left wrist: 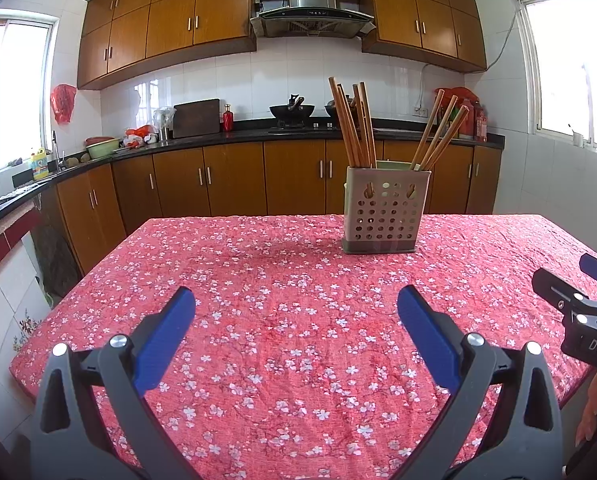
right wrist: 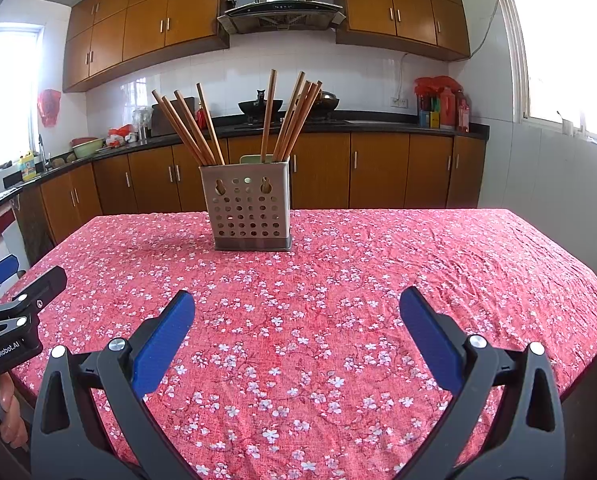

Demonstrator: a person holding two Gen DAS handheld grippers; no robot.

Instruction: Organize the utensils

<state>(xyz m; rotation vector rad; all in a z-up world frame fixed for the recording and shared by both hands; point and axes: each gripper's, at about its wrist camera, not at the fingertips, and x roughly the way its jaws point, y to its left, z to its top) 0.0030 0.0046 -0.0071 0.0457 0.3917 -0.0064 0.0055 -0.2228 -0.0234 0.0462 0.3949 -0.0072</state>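
The perforated holder (right wrist: 251,207) stands upright on the desk (right wrist: 418,264), at 12 o'clock from both grippers. Chopsticks (right wrist: 194,128) lean in two bunches inside, the way sorted utensils would. Left gripper (left wrist: 296,312) and right gripper (right wrist: 297,314) hover low, jaws released and empty, well short of it.

Bare counter (left wrist: 298,320) is lying open ahead of each tool; only the chopstick holder (left wrist: 384,210) is standing farther ahead, blocking passage.

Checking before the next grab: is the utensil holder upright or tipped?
Upright: the utensil holder sits flat on the tablecloth, chopsticks standing in it.
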